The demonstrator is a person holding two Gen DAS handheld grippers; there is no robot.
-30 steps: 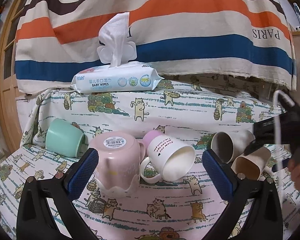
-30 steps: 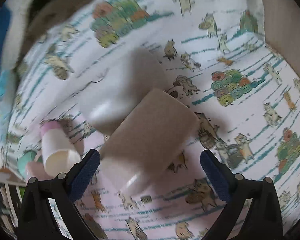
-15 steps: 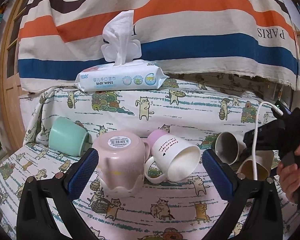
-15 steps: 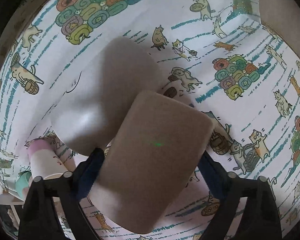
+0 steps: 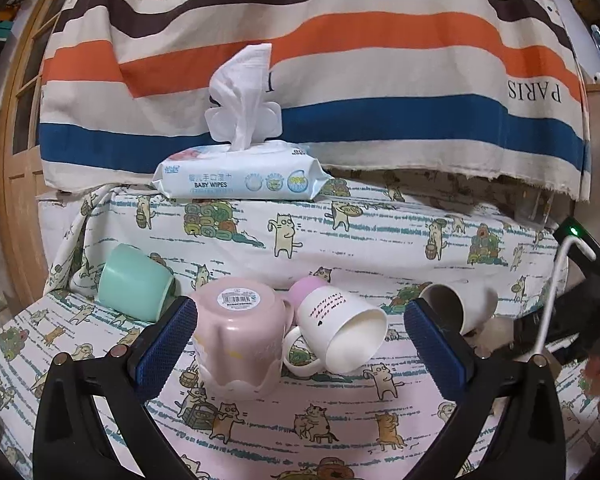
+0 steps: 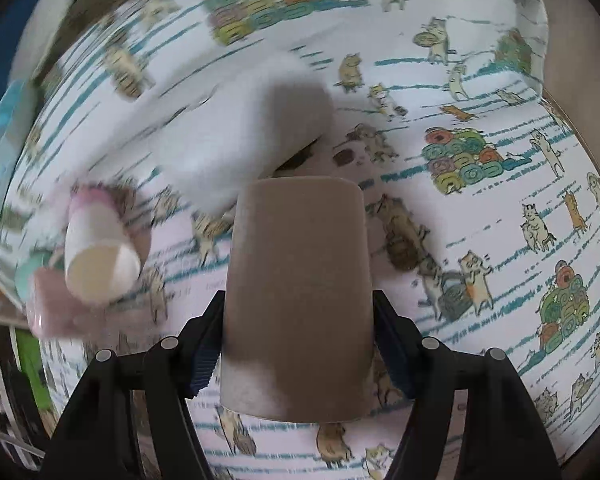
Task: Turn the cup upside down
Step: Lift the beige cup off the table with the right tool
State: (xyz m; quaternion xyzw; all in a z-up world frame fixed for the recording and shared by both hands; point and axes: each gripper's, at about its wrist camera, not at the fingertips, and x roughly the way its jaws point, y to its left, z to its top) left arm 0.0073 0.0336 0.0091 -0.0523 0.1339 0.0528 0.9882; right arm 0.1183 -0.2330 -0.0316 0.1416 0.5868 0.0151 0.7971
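Note:
My right gripper [image 6: 298, 344] is shut on a brown cup [image 6: 300, 292], gripping its sides just above the cat-print cloth, its closed base pointing away from the camera. A white-grey cup [image 6: 240, 136] lies on its side behind it. My left gripper [image 5: 300, 336] is open and empty, hovering before an upside-down pink cup [image 5: 240, 336] and a white mug [image 5: 340, 328] on its side. The right gripper shows at the right edge of the left wrist view, its fingers hidden.
A mint green cup [image 5: 134, 284] lies on its side at the left. A grey-brown cup [image 5: 456, 310] lies on its side at the right. A baby wipes pack [image 5: 240, 174] sits on the raised ledge under a striped cloth [image 5: 340, 60].
My right gripper has closed around the brown cup and turned, so the cup now lines up straight between the fingers. The left gripper has drifted slightly; its cups have not moved.

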